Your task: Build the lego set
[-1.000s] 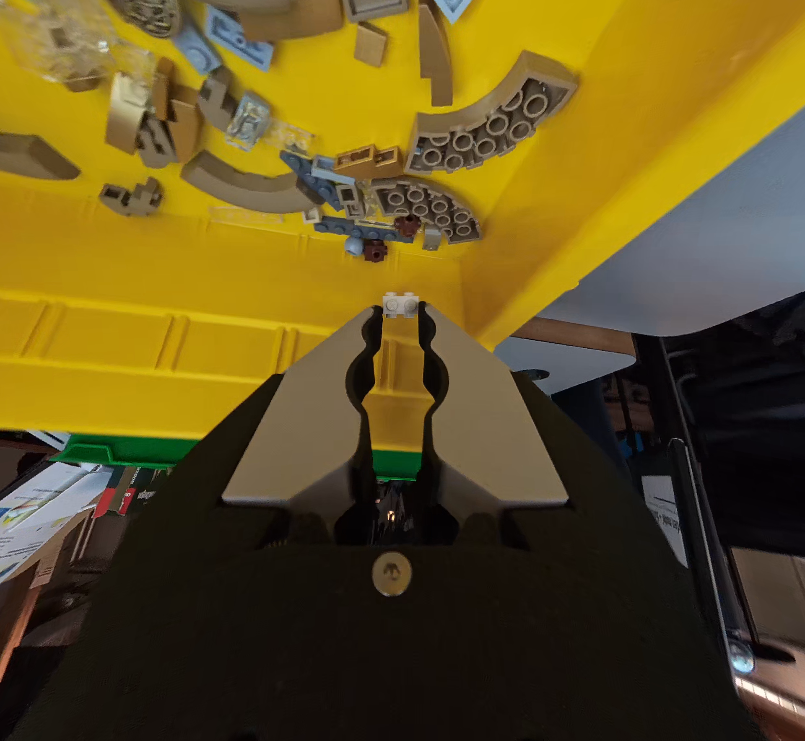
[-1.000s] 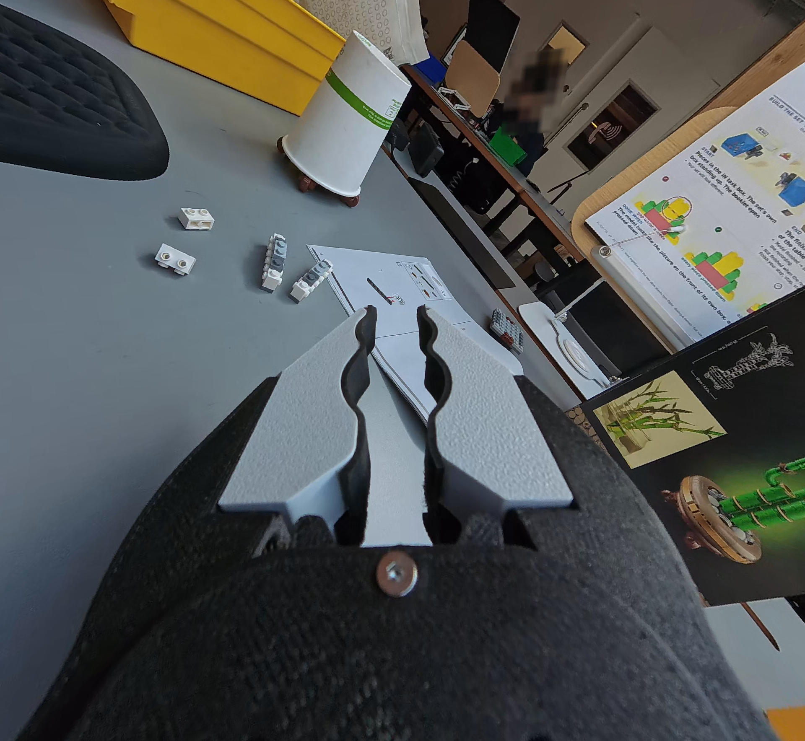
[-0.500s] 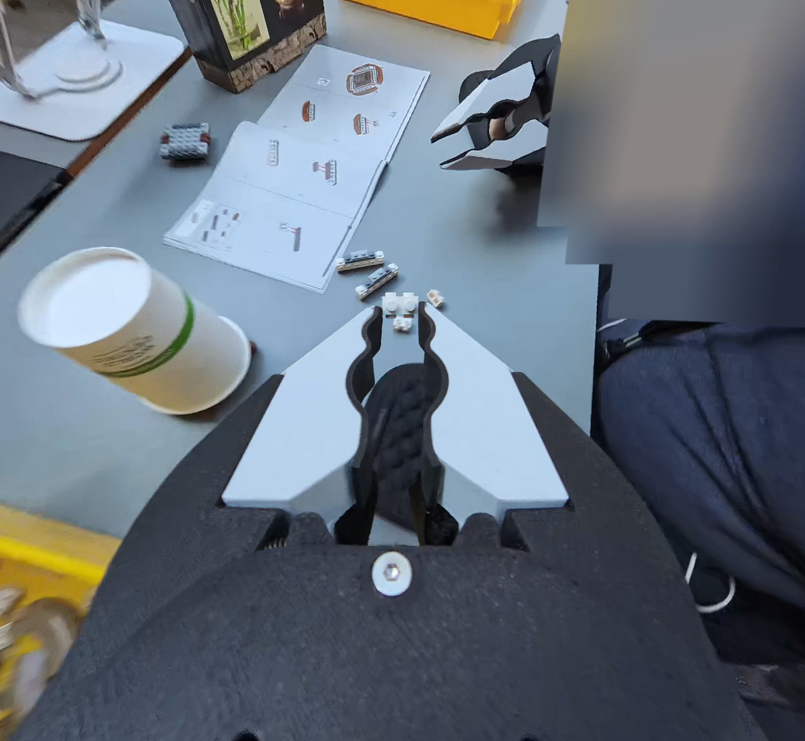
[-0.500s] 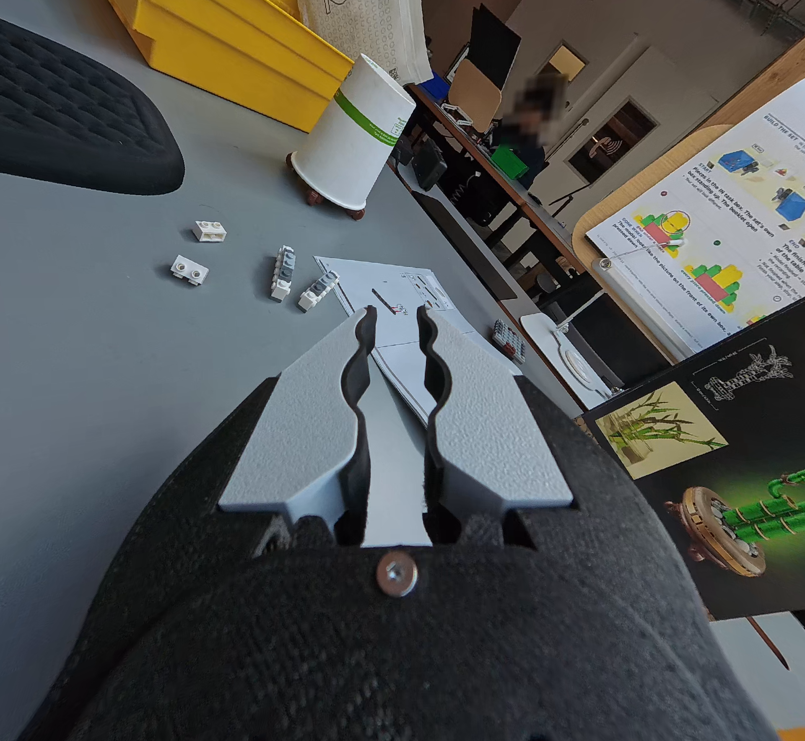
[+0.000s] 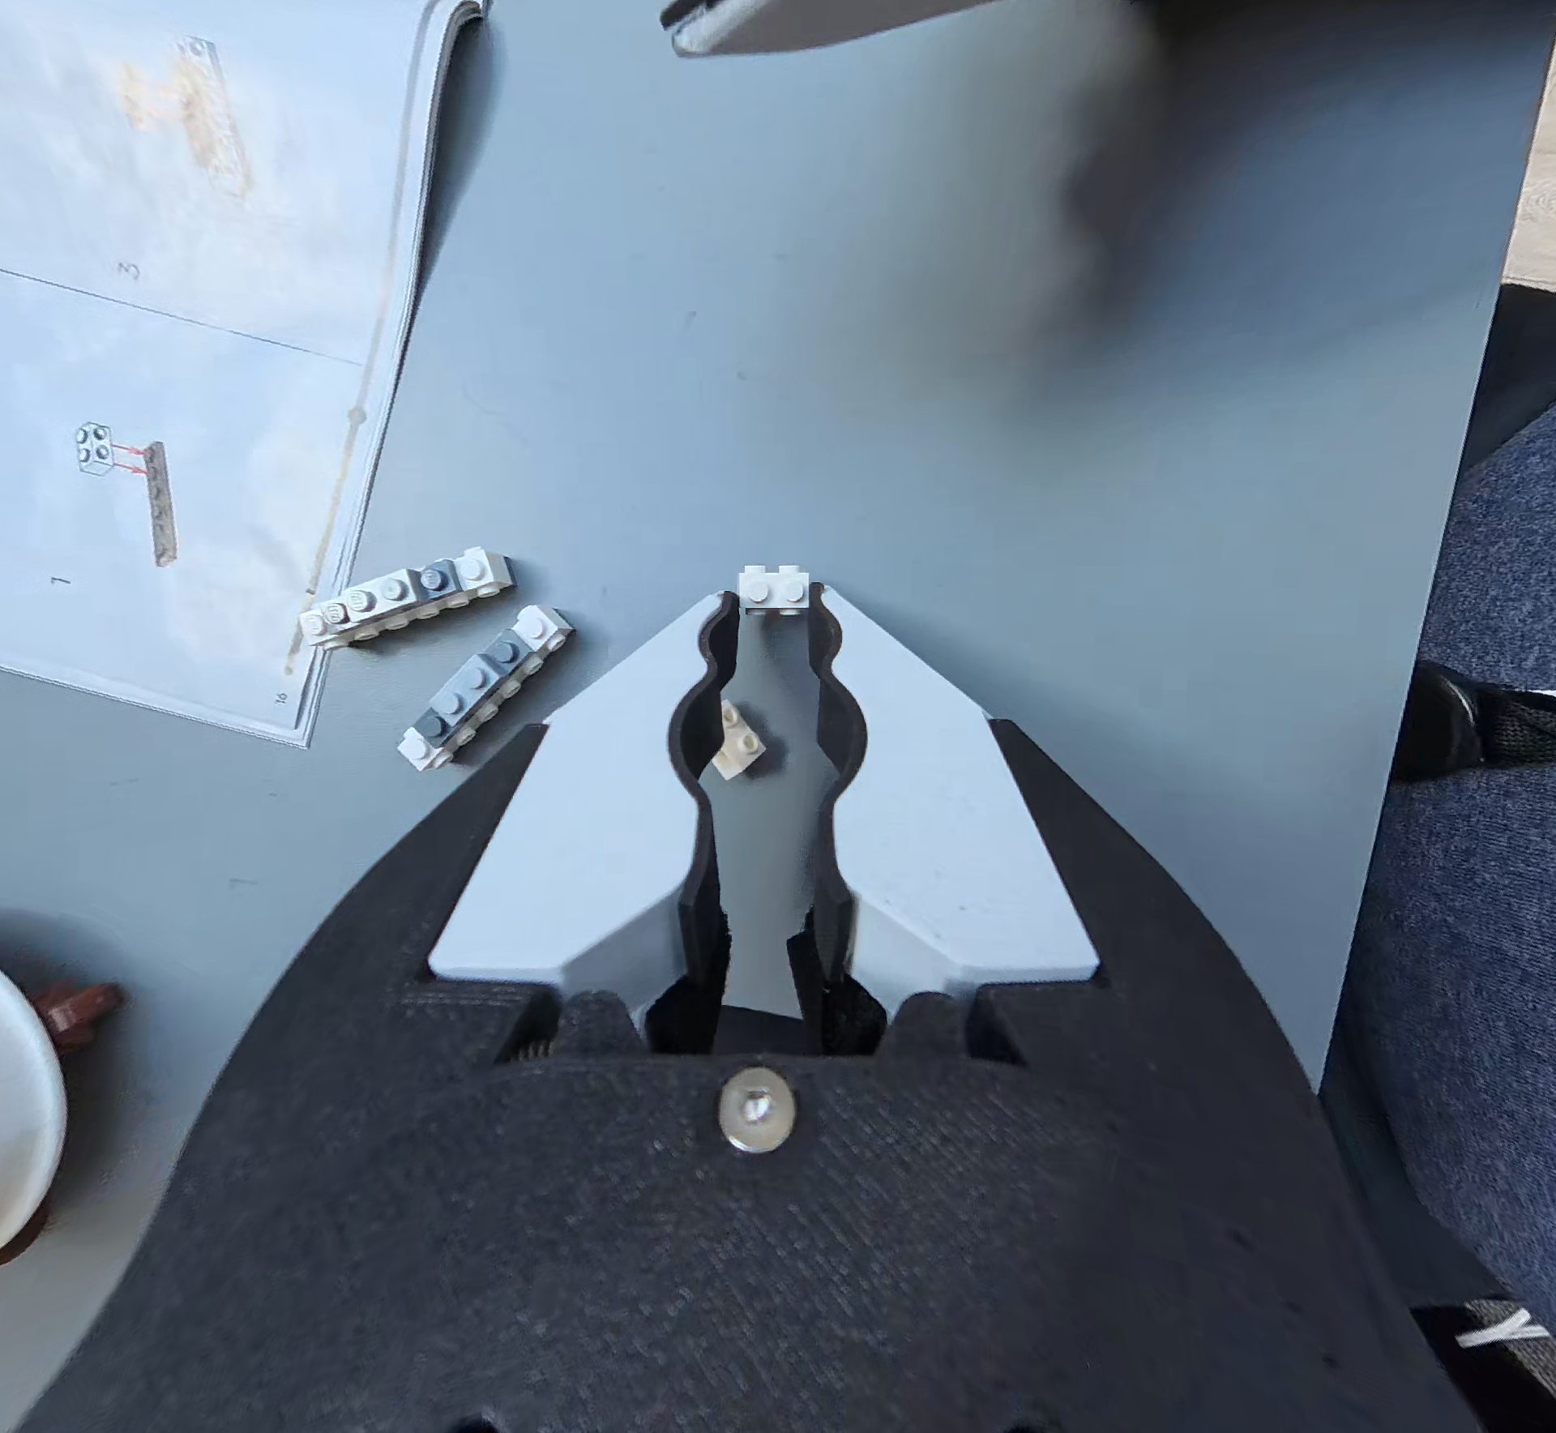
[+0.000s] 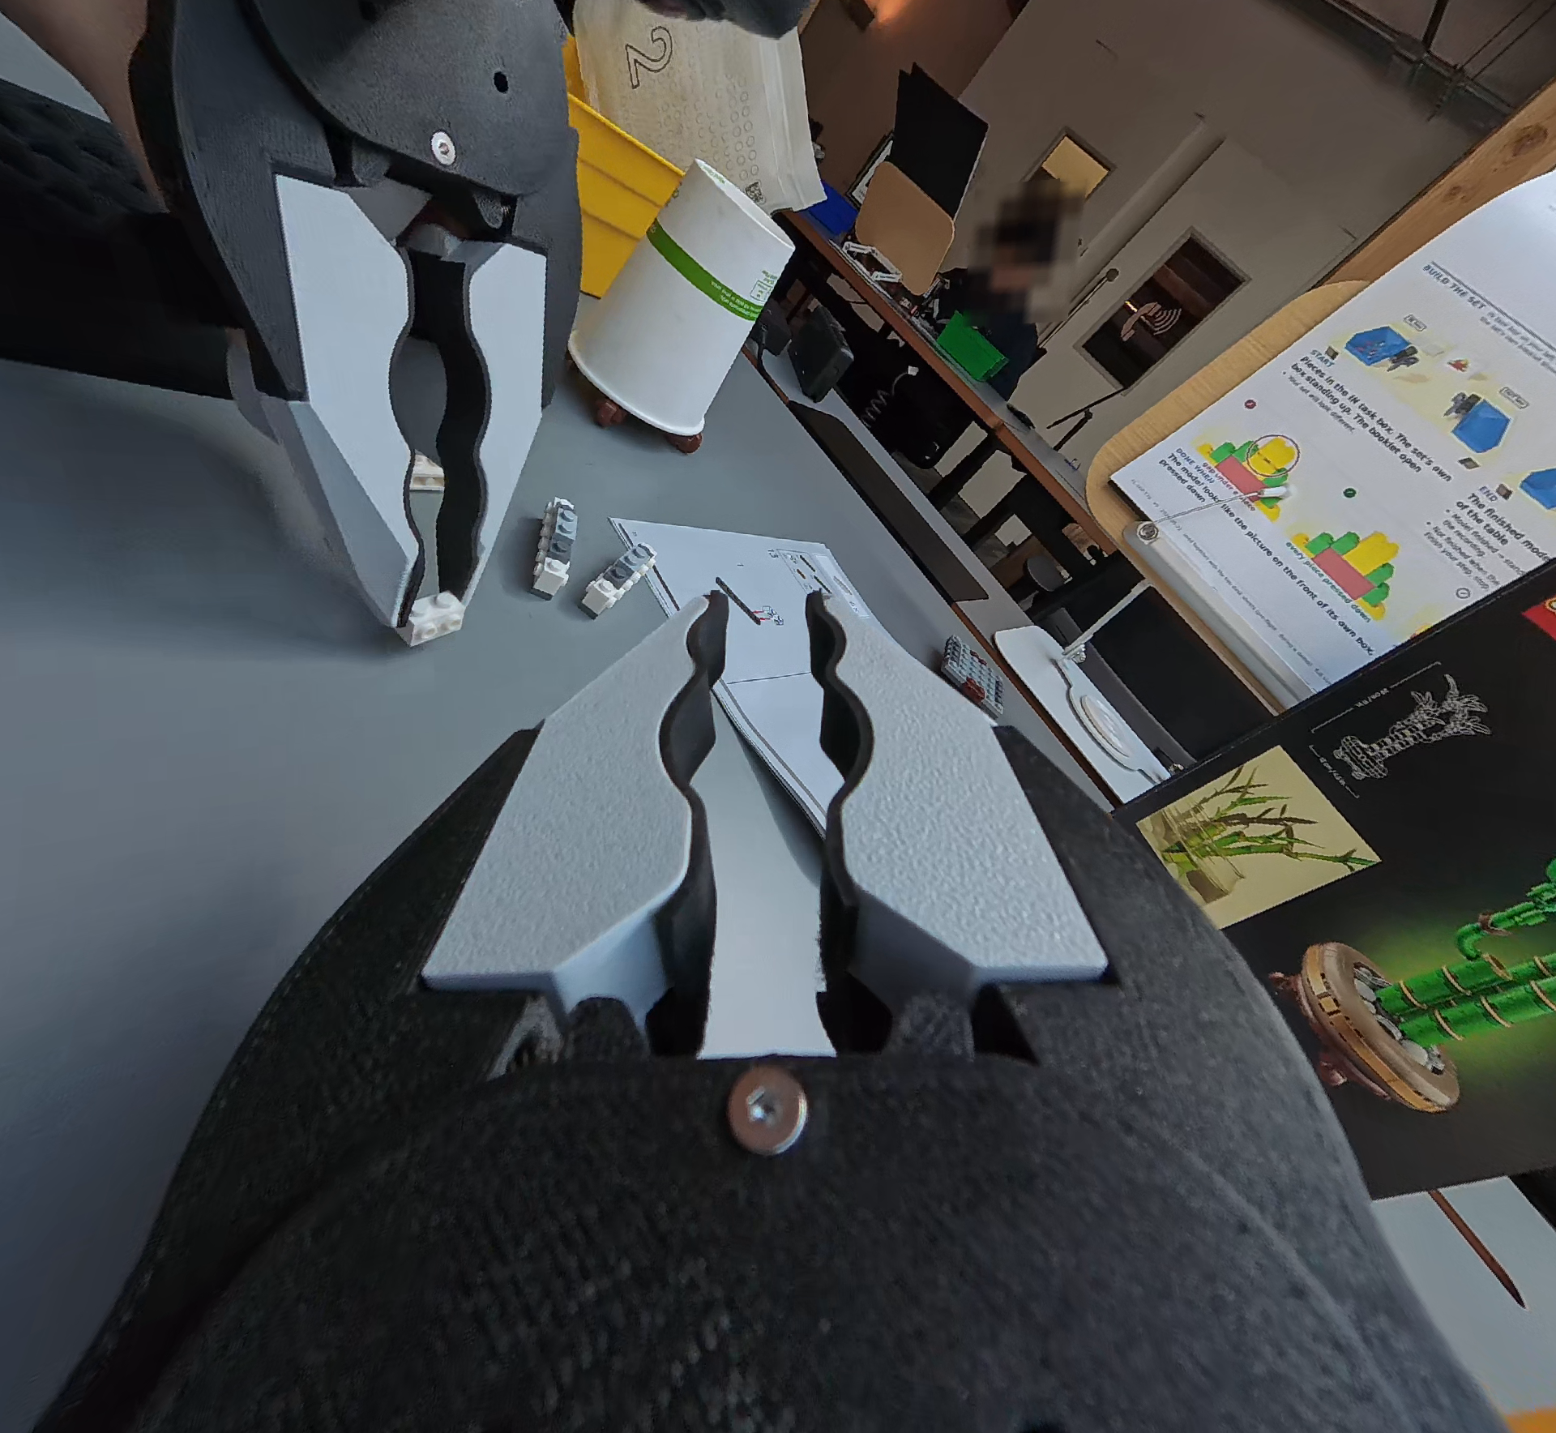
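Left wrist view: our left gripper (image 5: 775, 593) pinches a white brick (image 5: 775, 591) low over the desk (image 5: 1010, 424); our right gripper (image 6: 762, 605) gapes empty. Two short strips (image 5: 404, 597) lie built beside the booklet (image 5: 210, 298); most remains.

Grey table (image 6: 168, 719); long desks (image 6: 909, 348) behind, pale walls (image 6: 1179, 87).

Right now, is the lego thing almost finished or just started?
Just started. Done: two short grey-and-white strips lie built beside the open booklet. In hand: the left gripper pinches a small white brick, low over the grey table. Another white brick lies loose. The right gripper is open and empty. The plant on the box isn't there yet.
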Available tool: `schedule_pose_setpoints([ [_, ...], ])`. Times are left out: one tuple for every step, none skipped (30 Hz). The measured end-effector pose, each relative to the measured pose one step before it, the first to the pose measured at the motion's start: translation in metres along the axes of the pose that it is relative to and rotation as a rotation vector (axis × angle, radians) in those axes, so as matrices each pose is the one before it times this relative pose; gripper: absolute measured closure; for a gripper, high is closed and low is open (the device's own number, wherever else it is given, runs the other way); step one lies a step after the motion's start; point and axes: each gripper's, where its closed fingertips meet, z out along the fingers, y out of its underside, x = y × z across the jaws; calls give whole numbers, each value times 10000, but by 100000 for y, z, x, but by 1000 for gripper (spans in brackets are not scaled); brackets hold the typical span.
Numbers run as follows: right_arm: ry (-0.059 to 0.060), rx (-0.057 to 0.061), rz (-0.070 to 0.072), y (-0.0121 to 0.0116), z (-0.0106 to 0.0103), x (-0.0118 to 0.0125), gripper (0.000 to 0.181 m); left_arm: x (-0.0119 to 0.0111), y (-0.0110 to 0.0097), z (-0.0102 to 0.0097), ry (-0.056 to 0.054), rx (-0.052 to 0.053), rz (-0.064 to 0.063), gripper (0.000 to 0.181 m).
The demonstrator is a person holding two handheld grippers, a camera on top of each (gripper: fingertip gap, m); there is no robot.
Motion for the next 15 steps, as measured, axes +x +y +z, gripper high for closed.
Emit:
schedule_pose_setpoints([
  [-13,50,45,-72,-74,14,163,141,117,159,18,-63,-47,167],
  [-30,36,61,-40,-44,-13,163,126,107,78,19,-47,-4,167],
  [-24,21,52,-24,-28,-2,163,56,115,49,-16,-43,22,167],
  [-20,16,28,-12,-18,-4,163,-36,133,65,-66,-67,28,166],
  [-17,17,16,-29,-1,-10,163,-10,188,96,-51,-118,57,166],
  [-25,10,10,-17,0,-30,163,0,100,80,-63,-76,74,166],
  [-20,-8,-9,9,6,-40,163,-5,-15,43,-77,7,57,165],
  [-1,-17,-18,32,-13,-12,163,52,-7,37,-41,13,35,165],
  [1,-3,-4,12,-23,-5,163,16,59,16,-42,0,-4,165],
  [9,11,12,-19,-41,26,163,-97,36,-63,-92,49,-71,160],
  [23,17,23,-19,-57,46,163,-124,-83,-212,-76,164,-152,155],
  [28,23,33,-33,-43,74,163,-26,-240,-403,22,298,-238,153],
  [26,22,42,-31,-22,69,163,-10,-354,-614,77,395,-302,151],
  [23,22,31,-34,-9,54,163,-136,-413,-821,37,454,-287,148],
  [36,18,6,-44,3,54,163,-270,-455,-979,-23,507,-150,148],
])
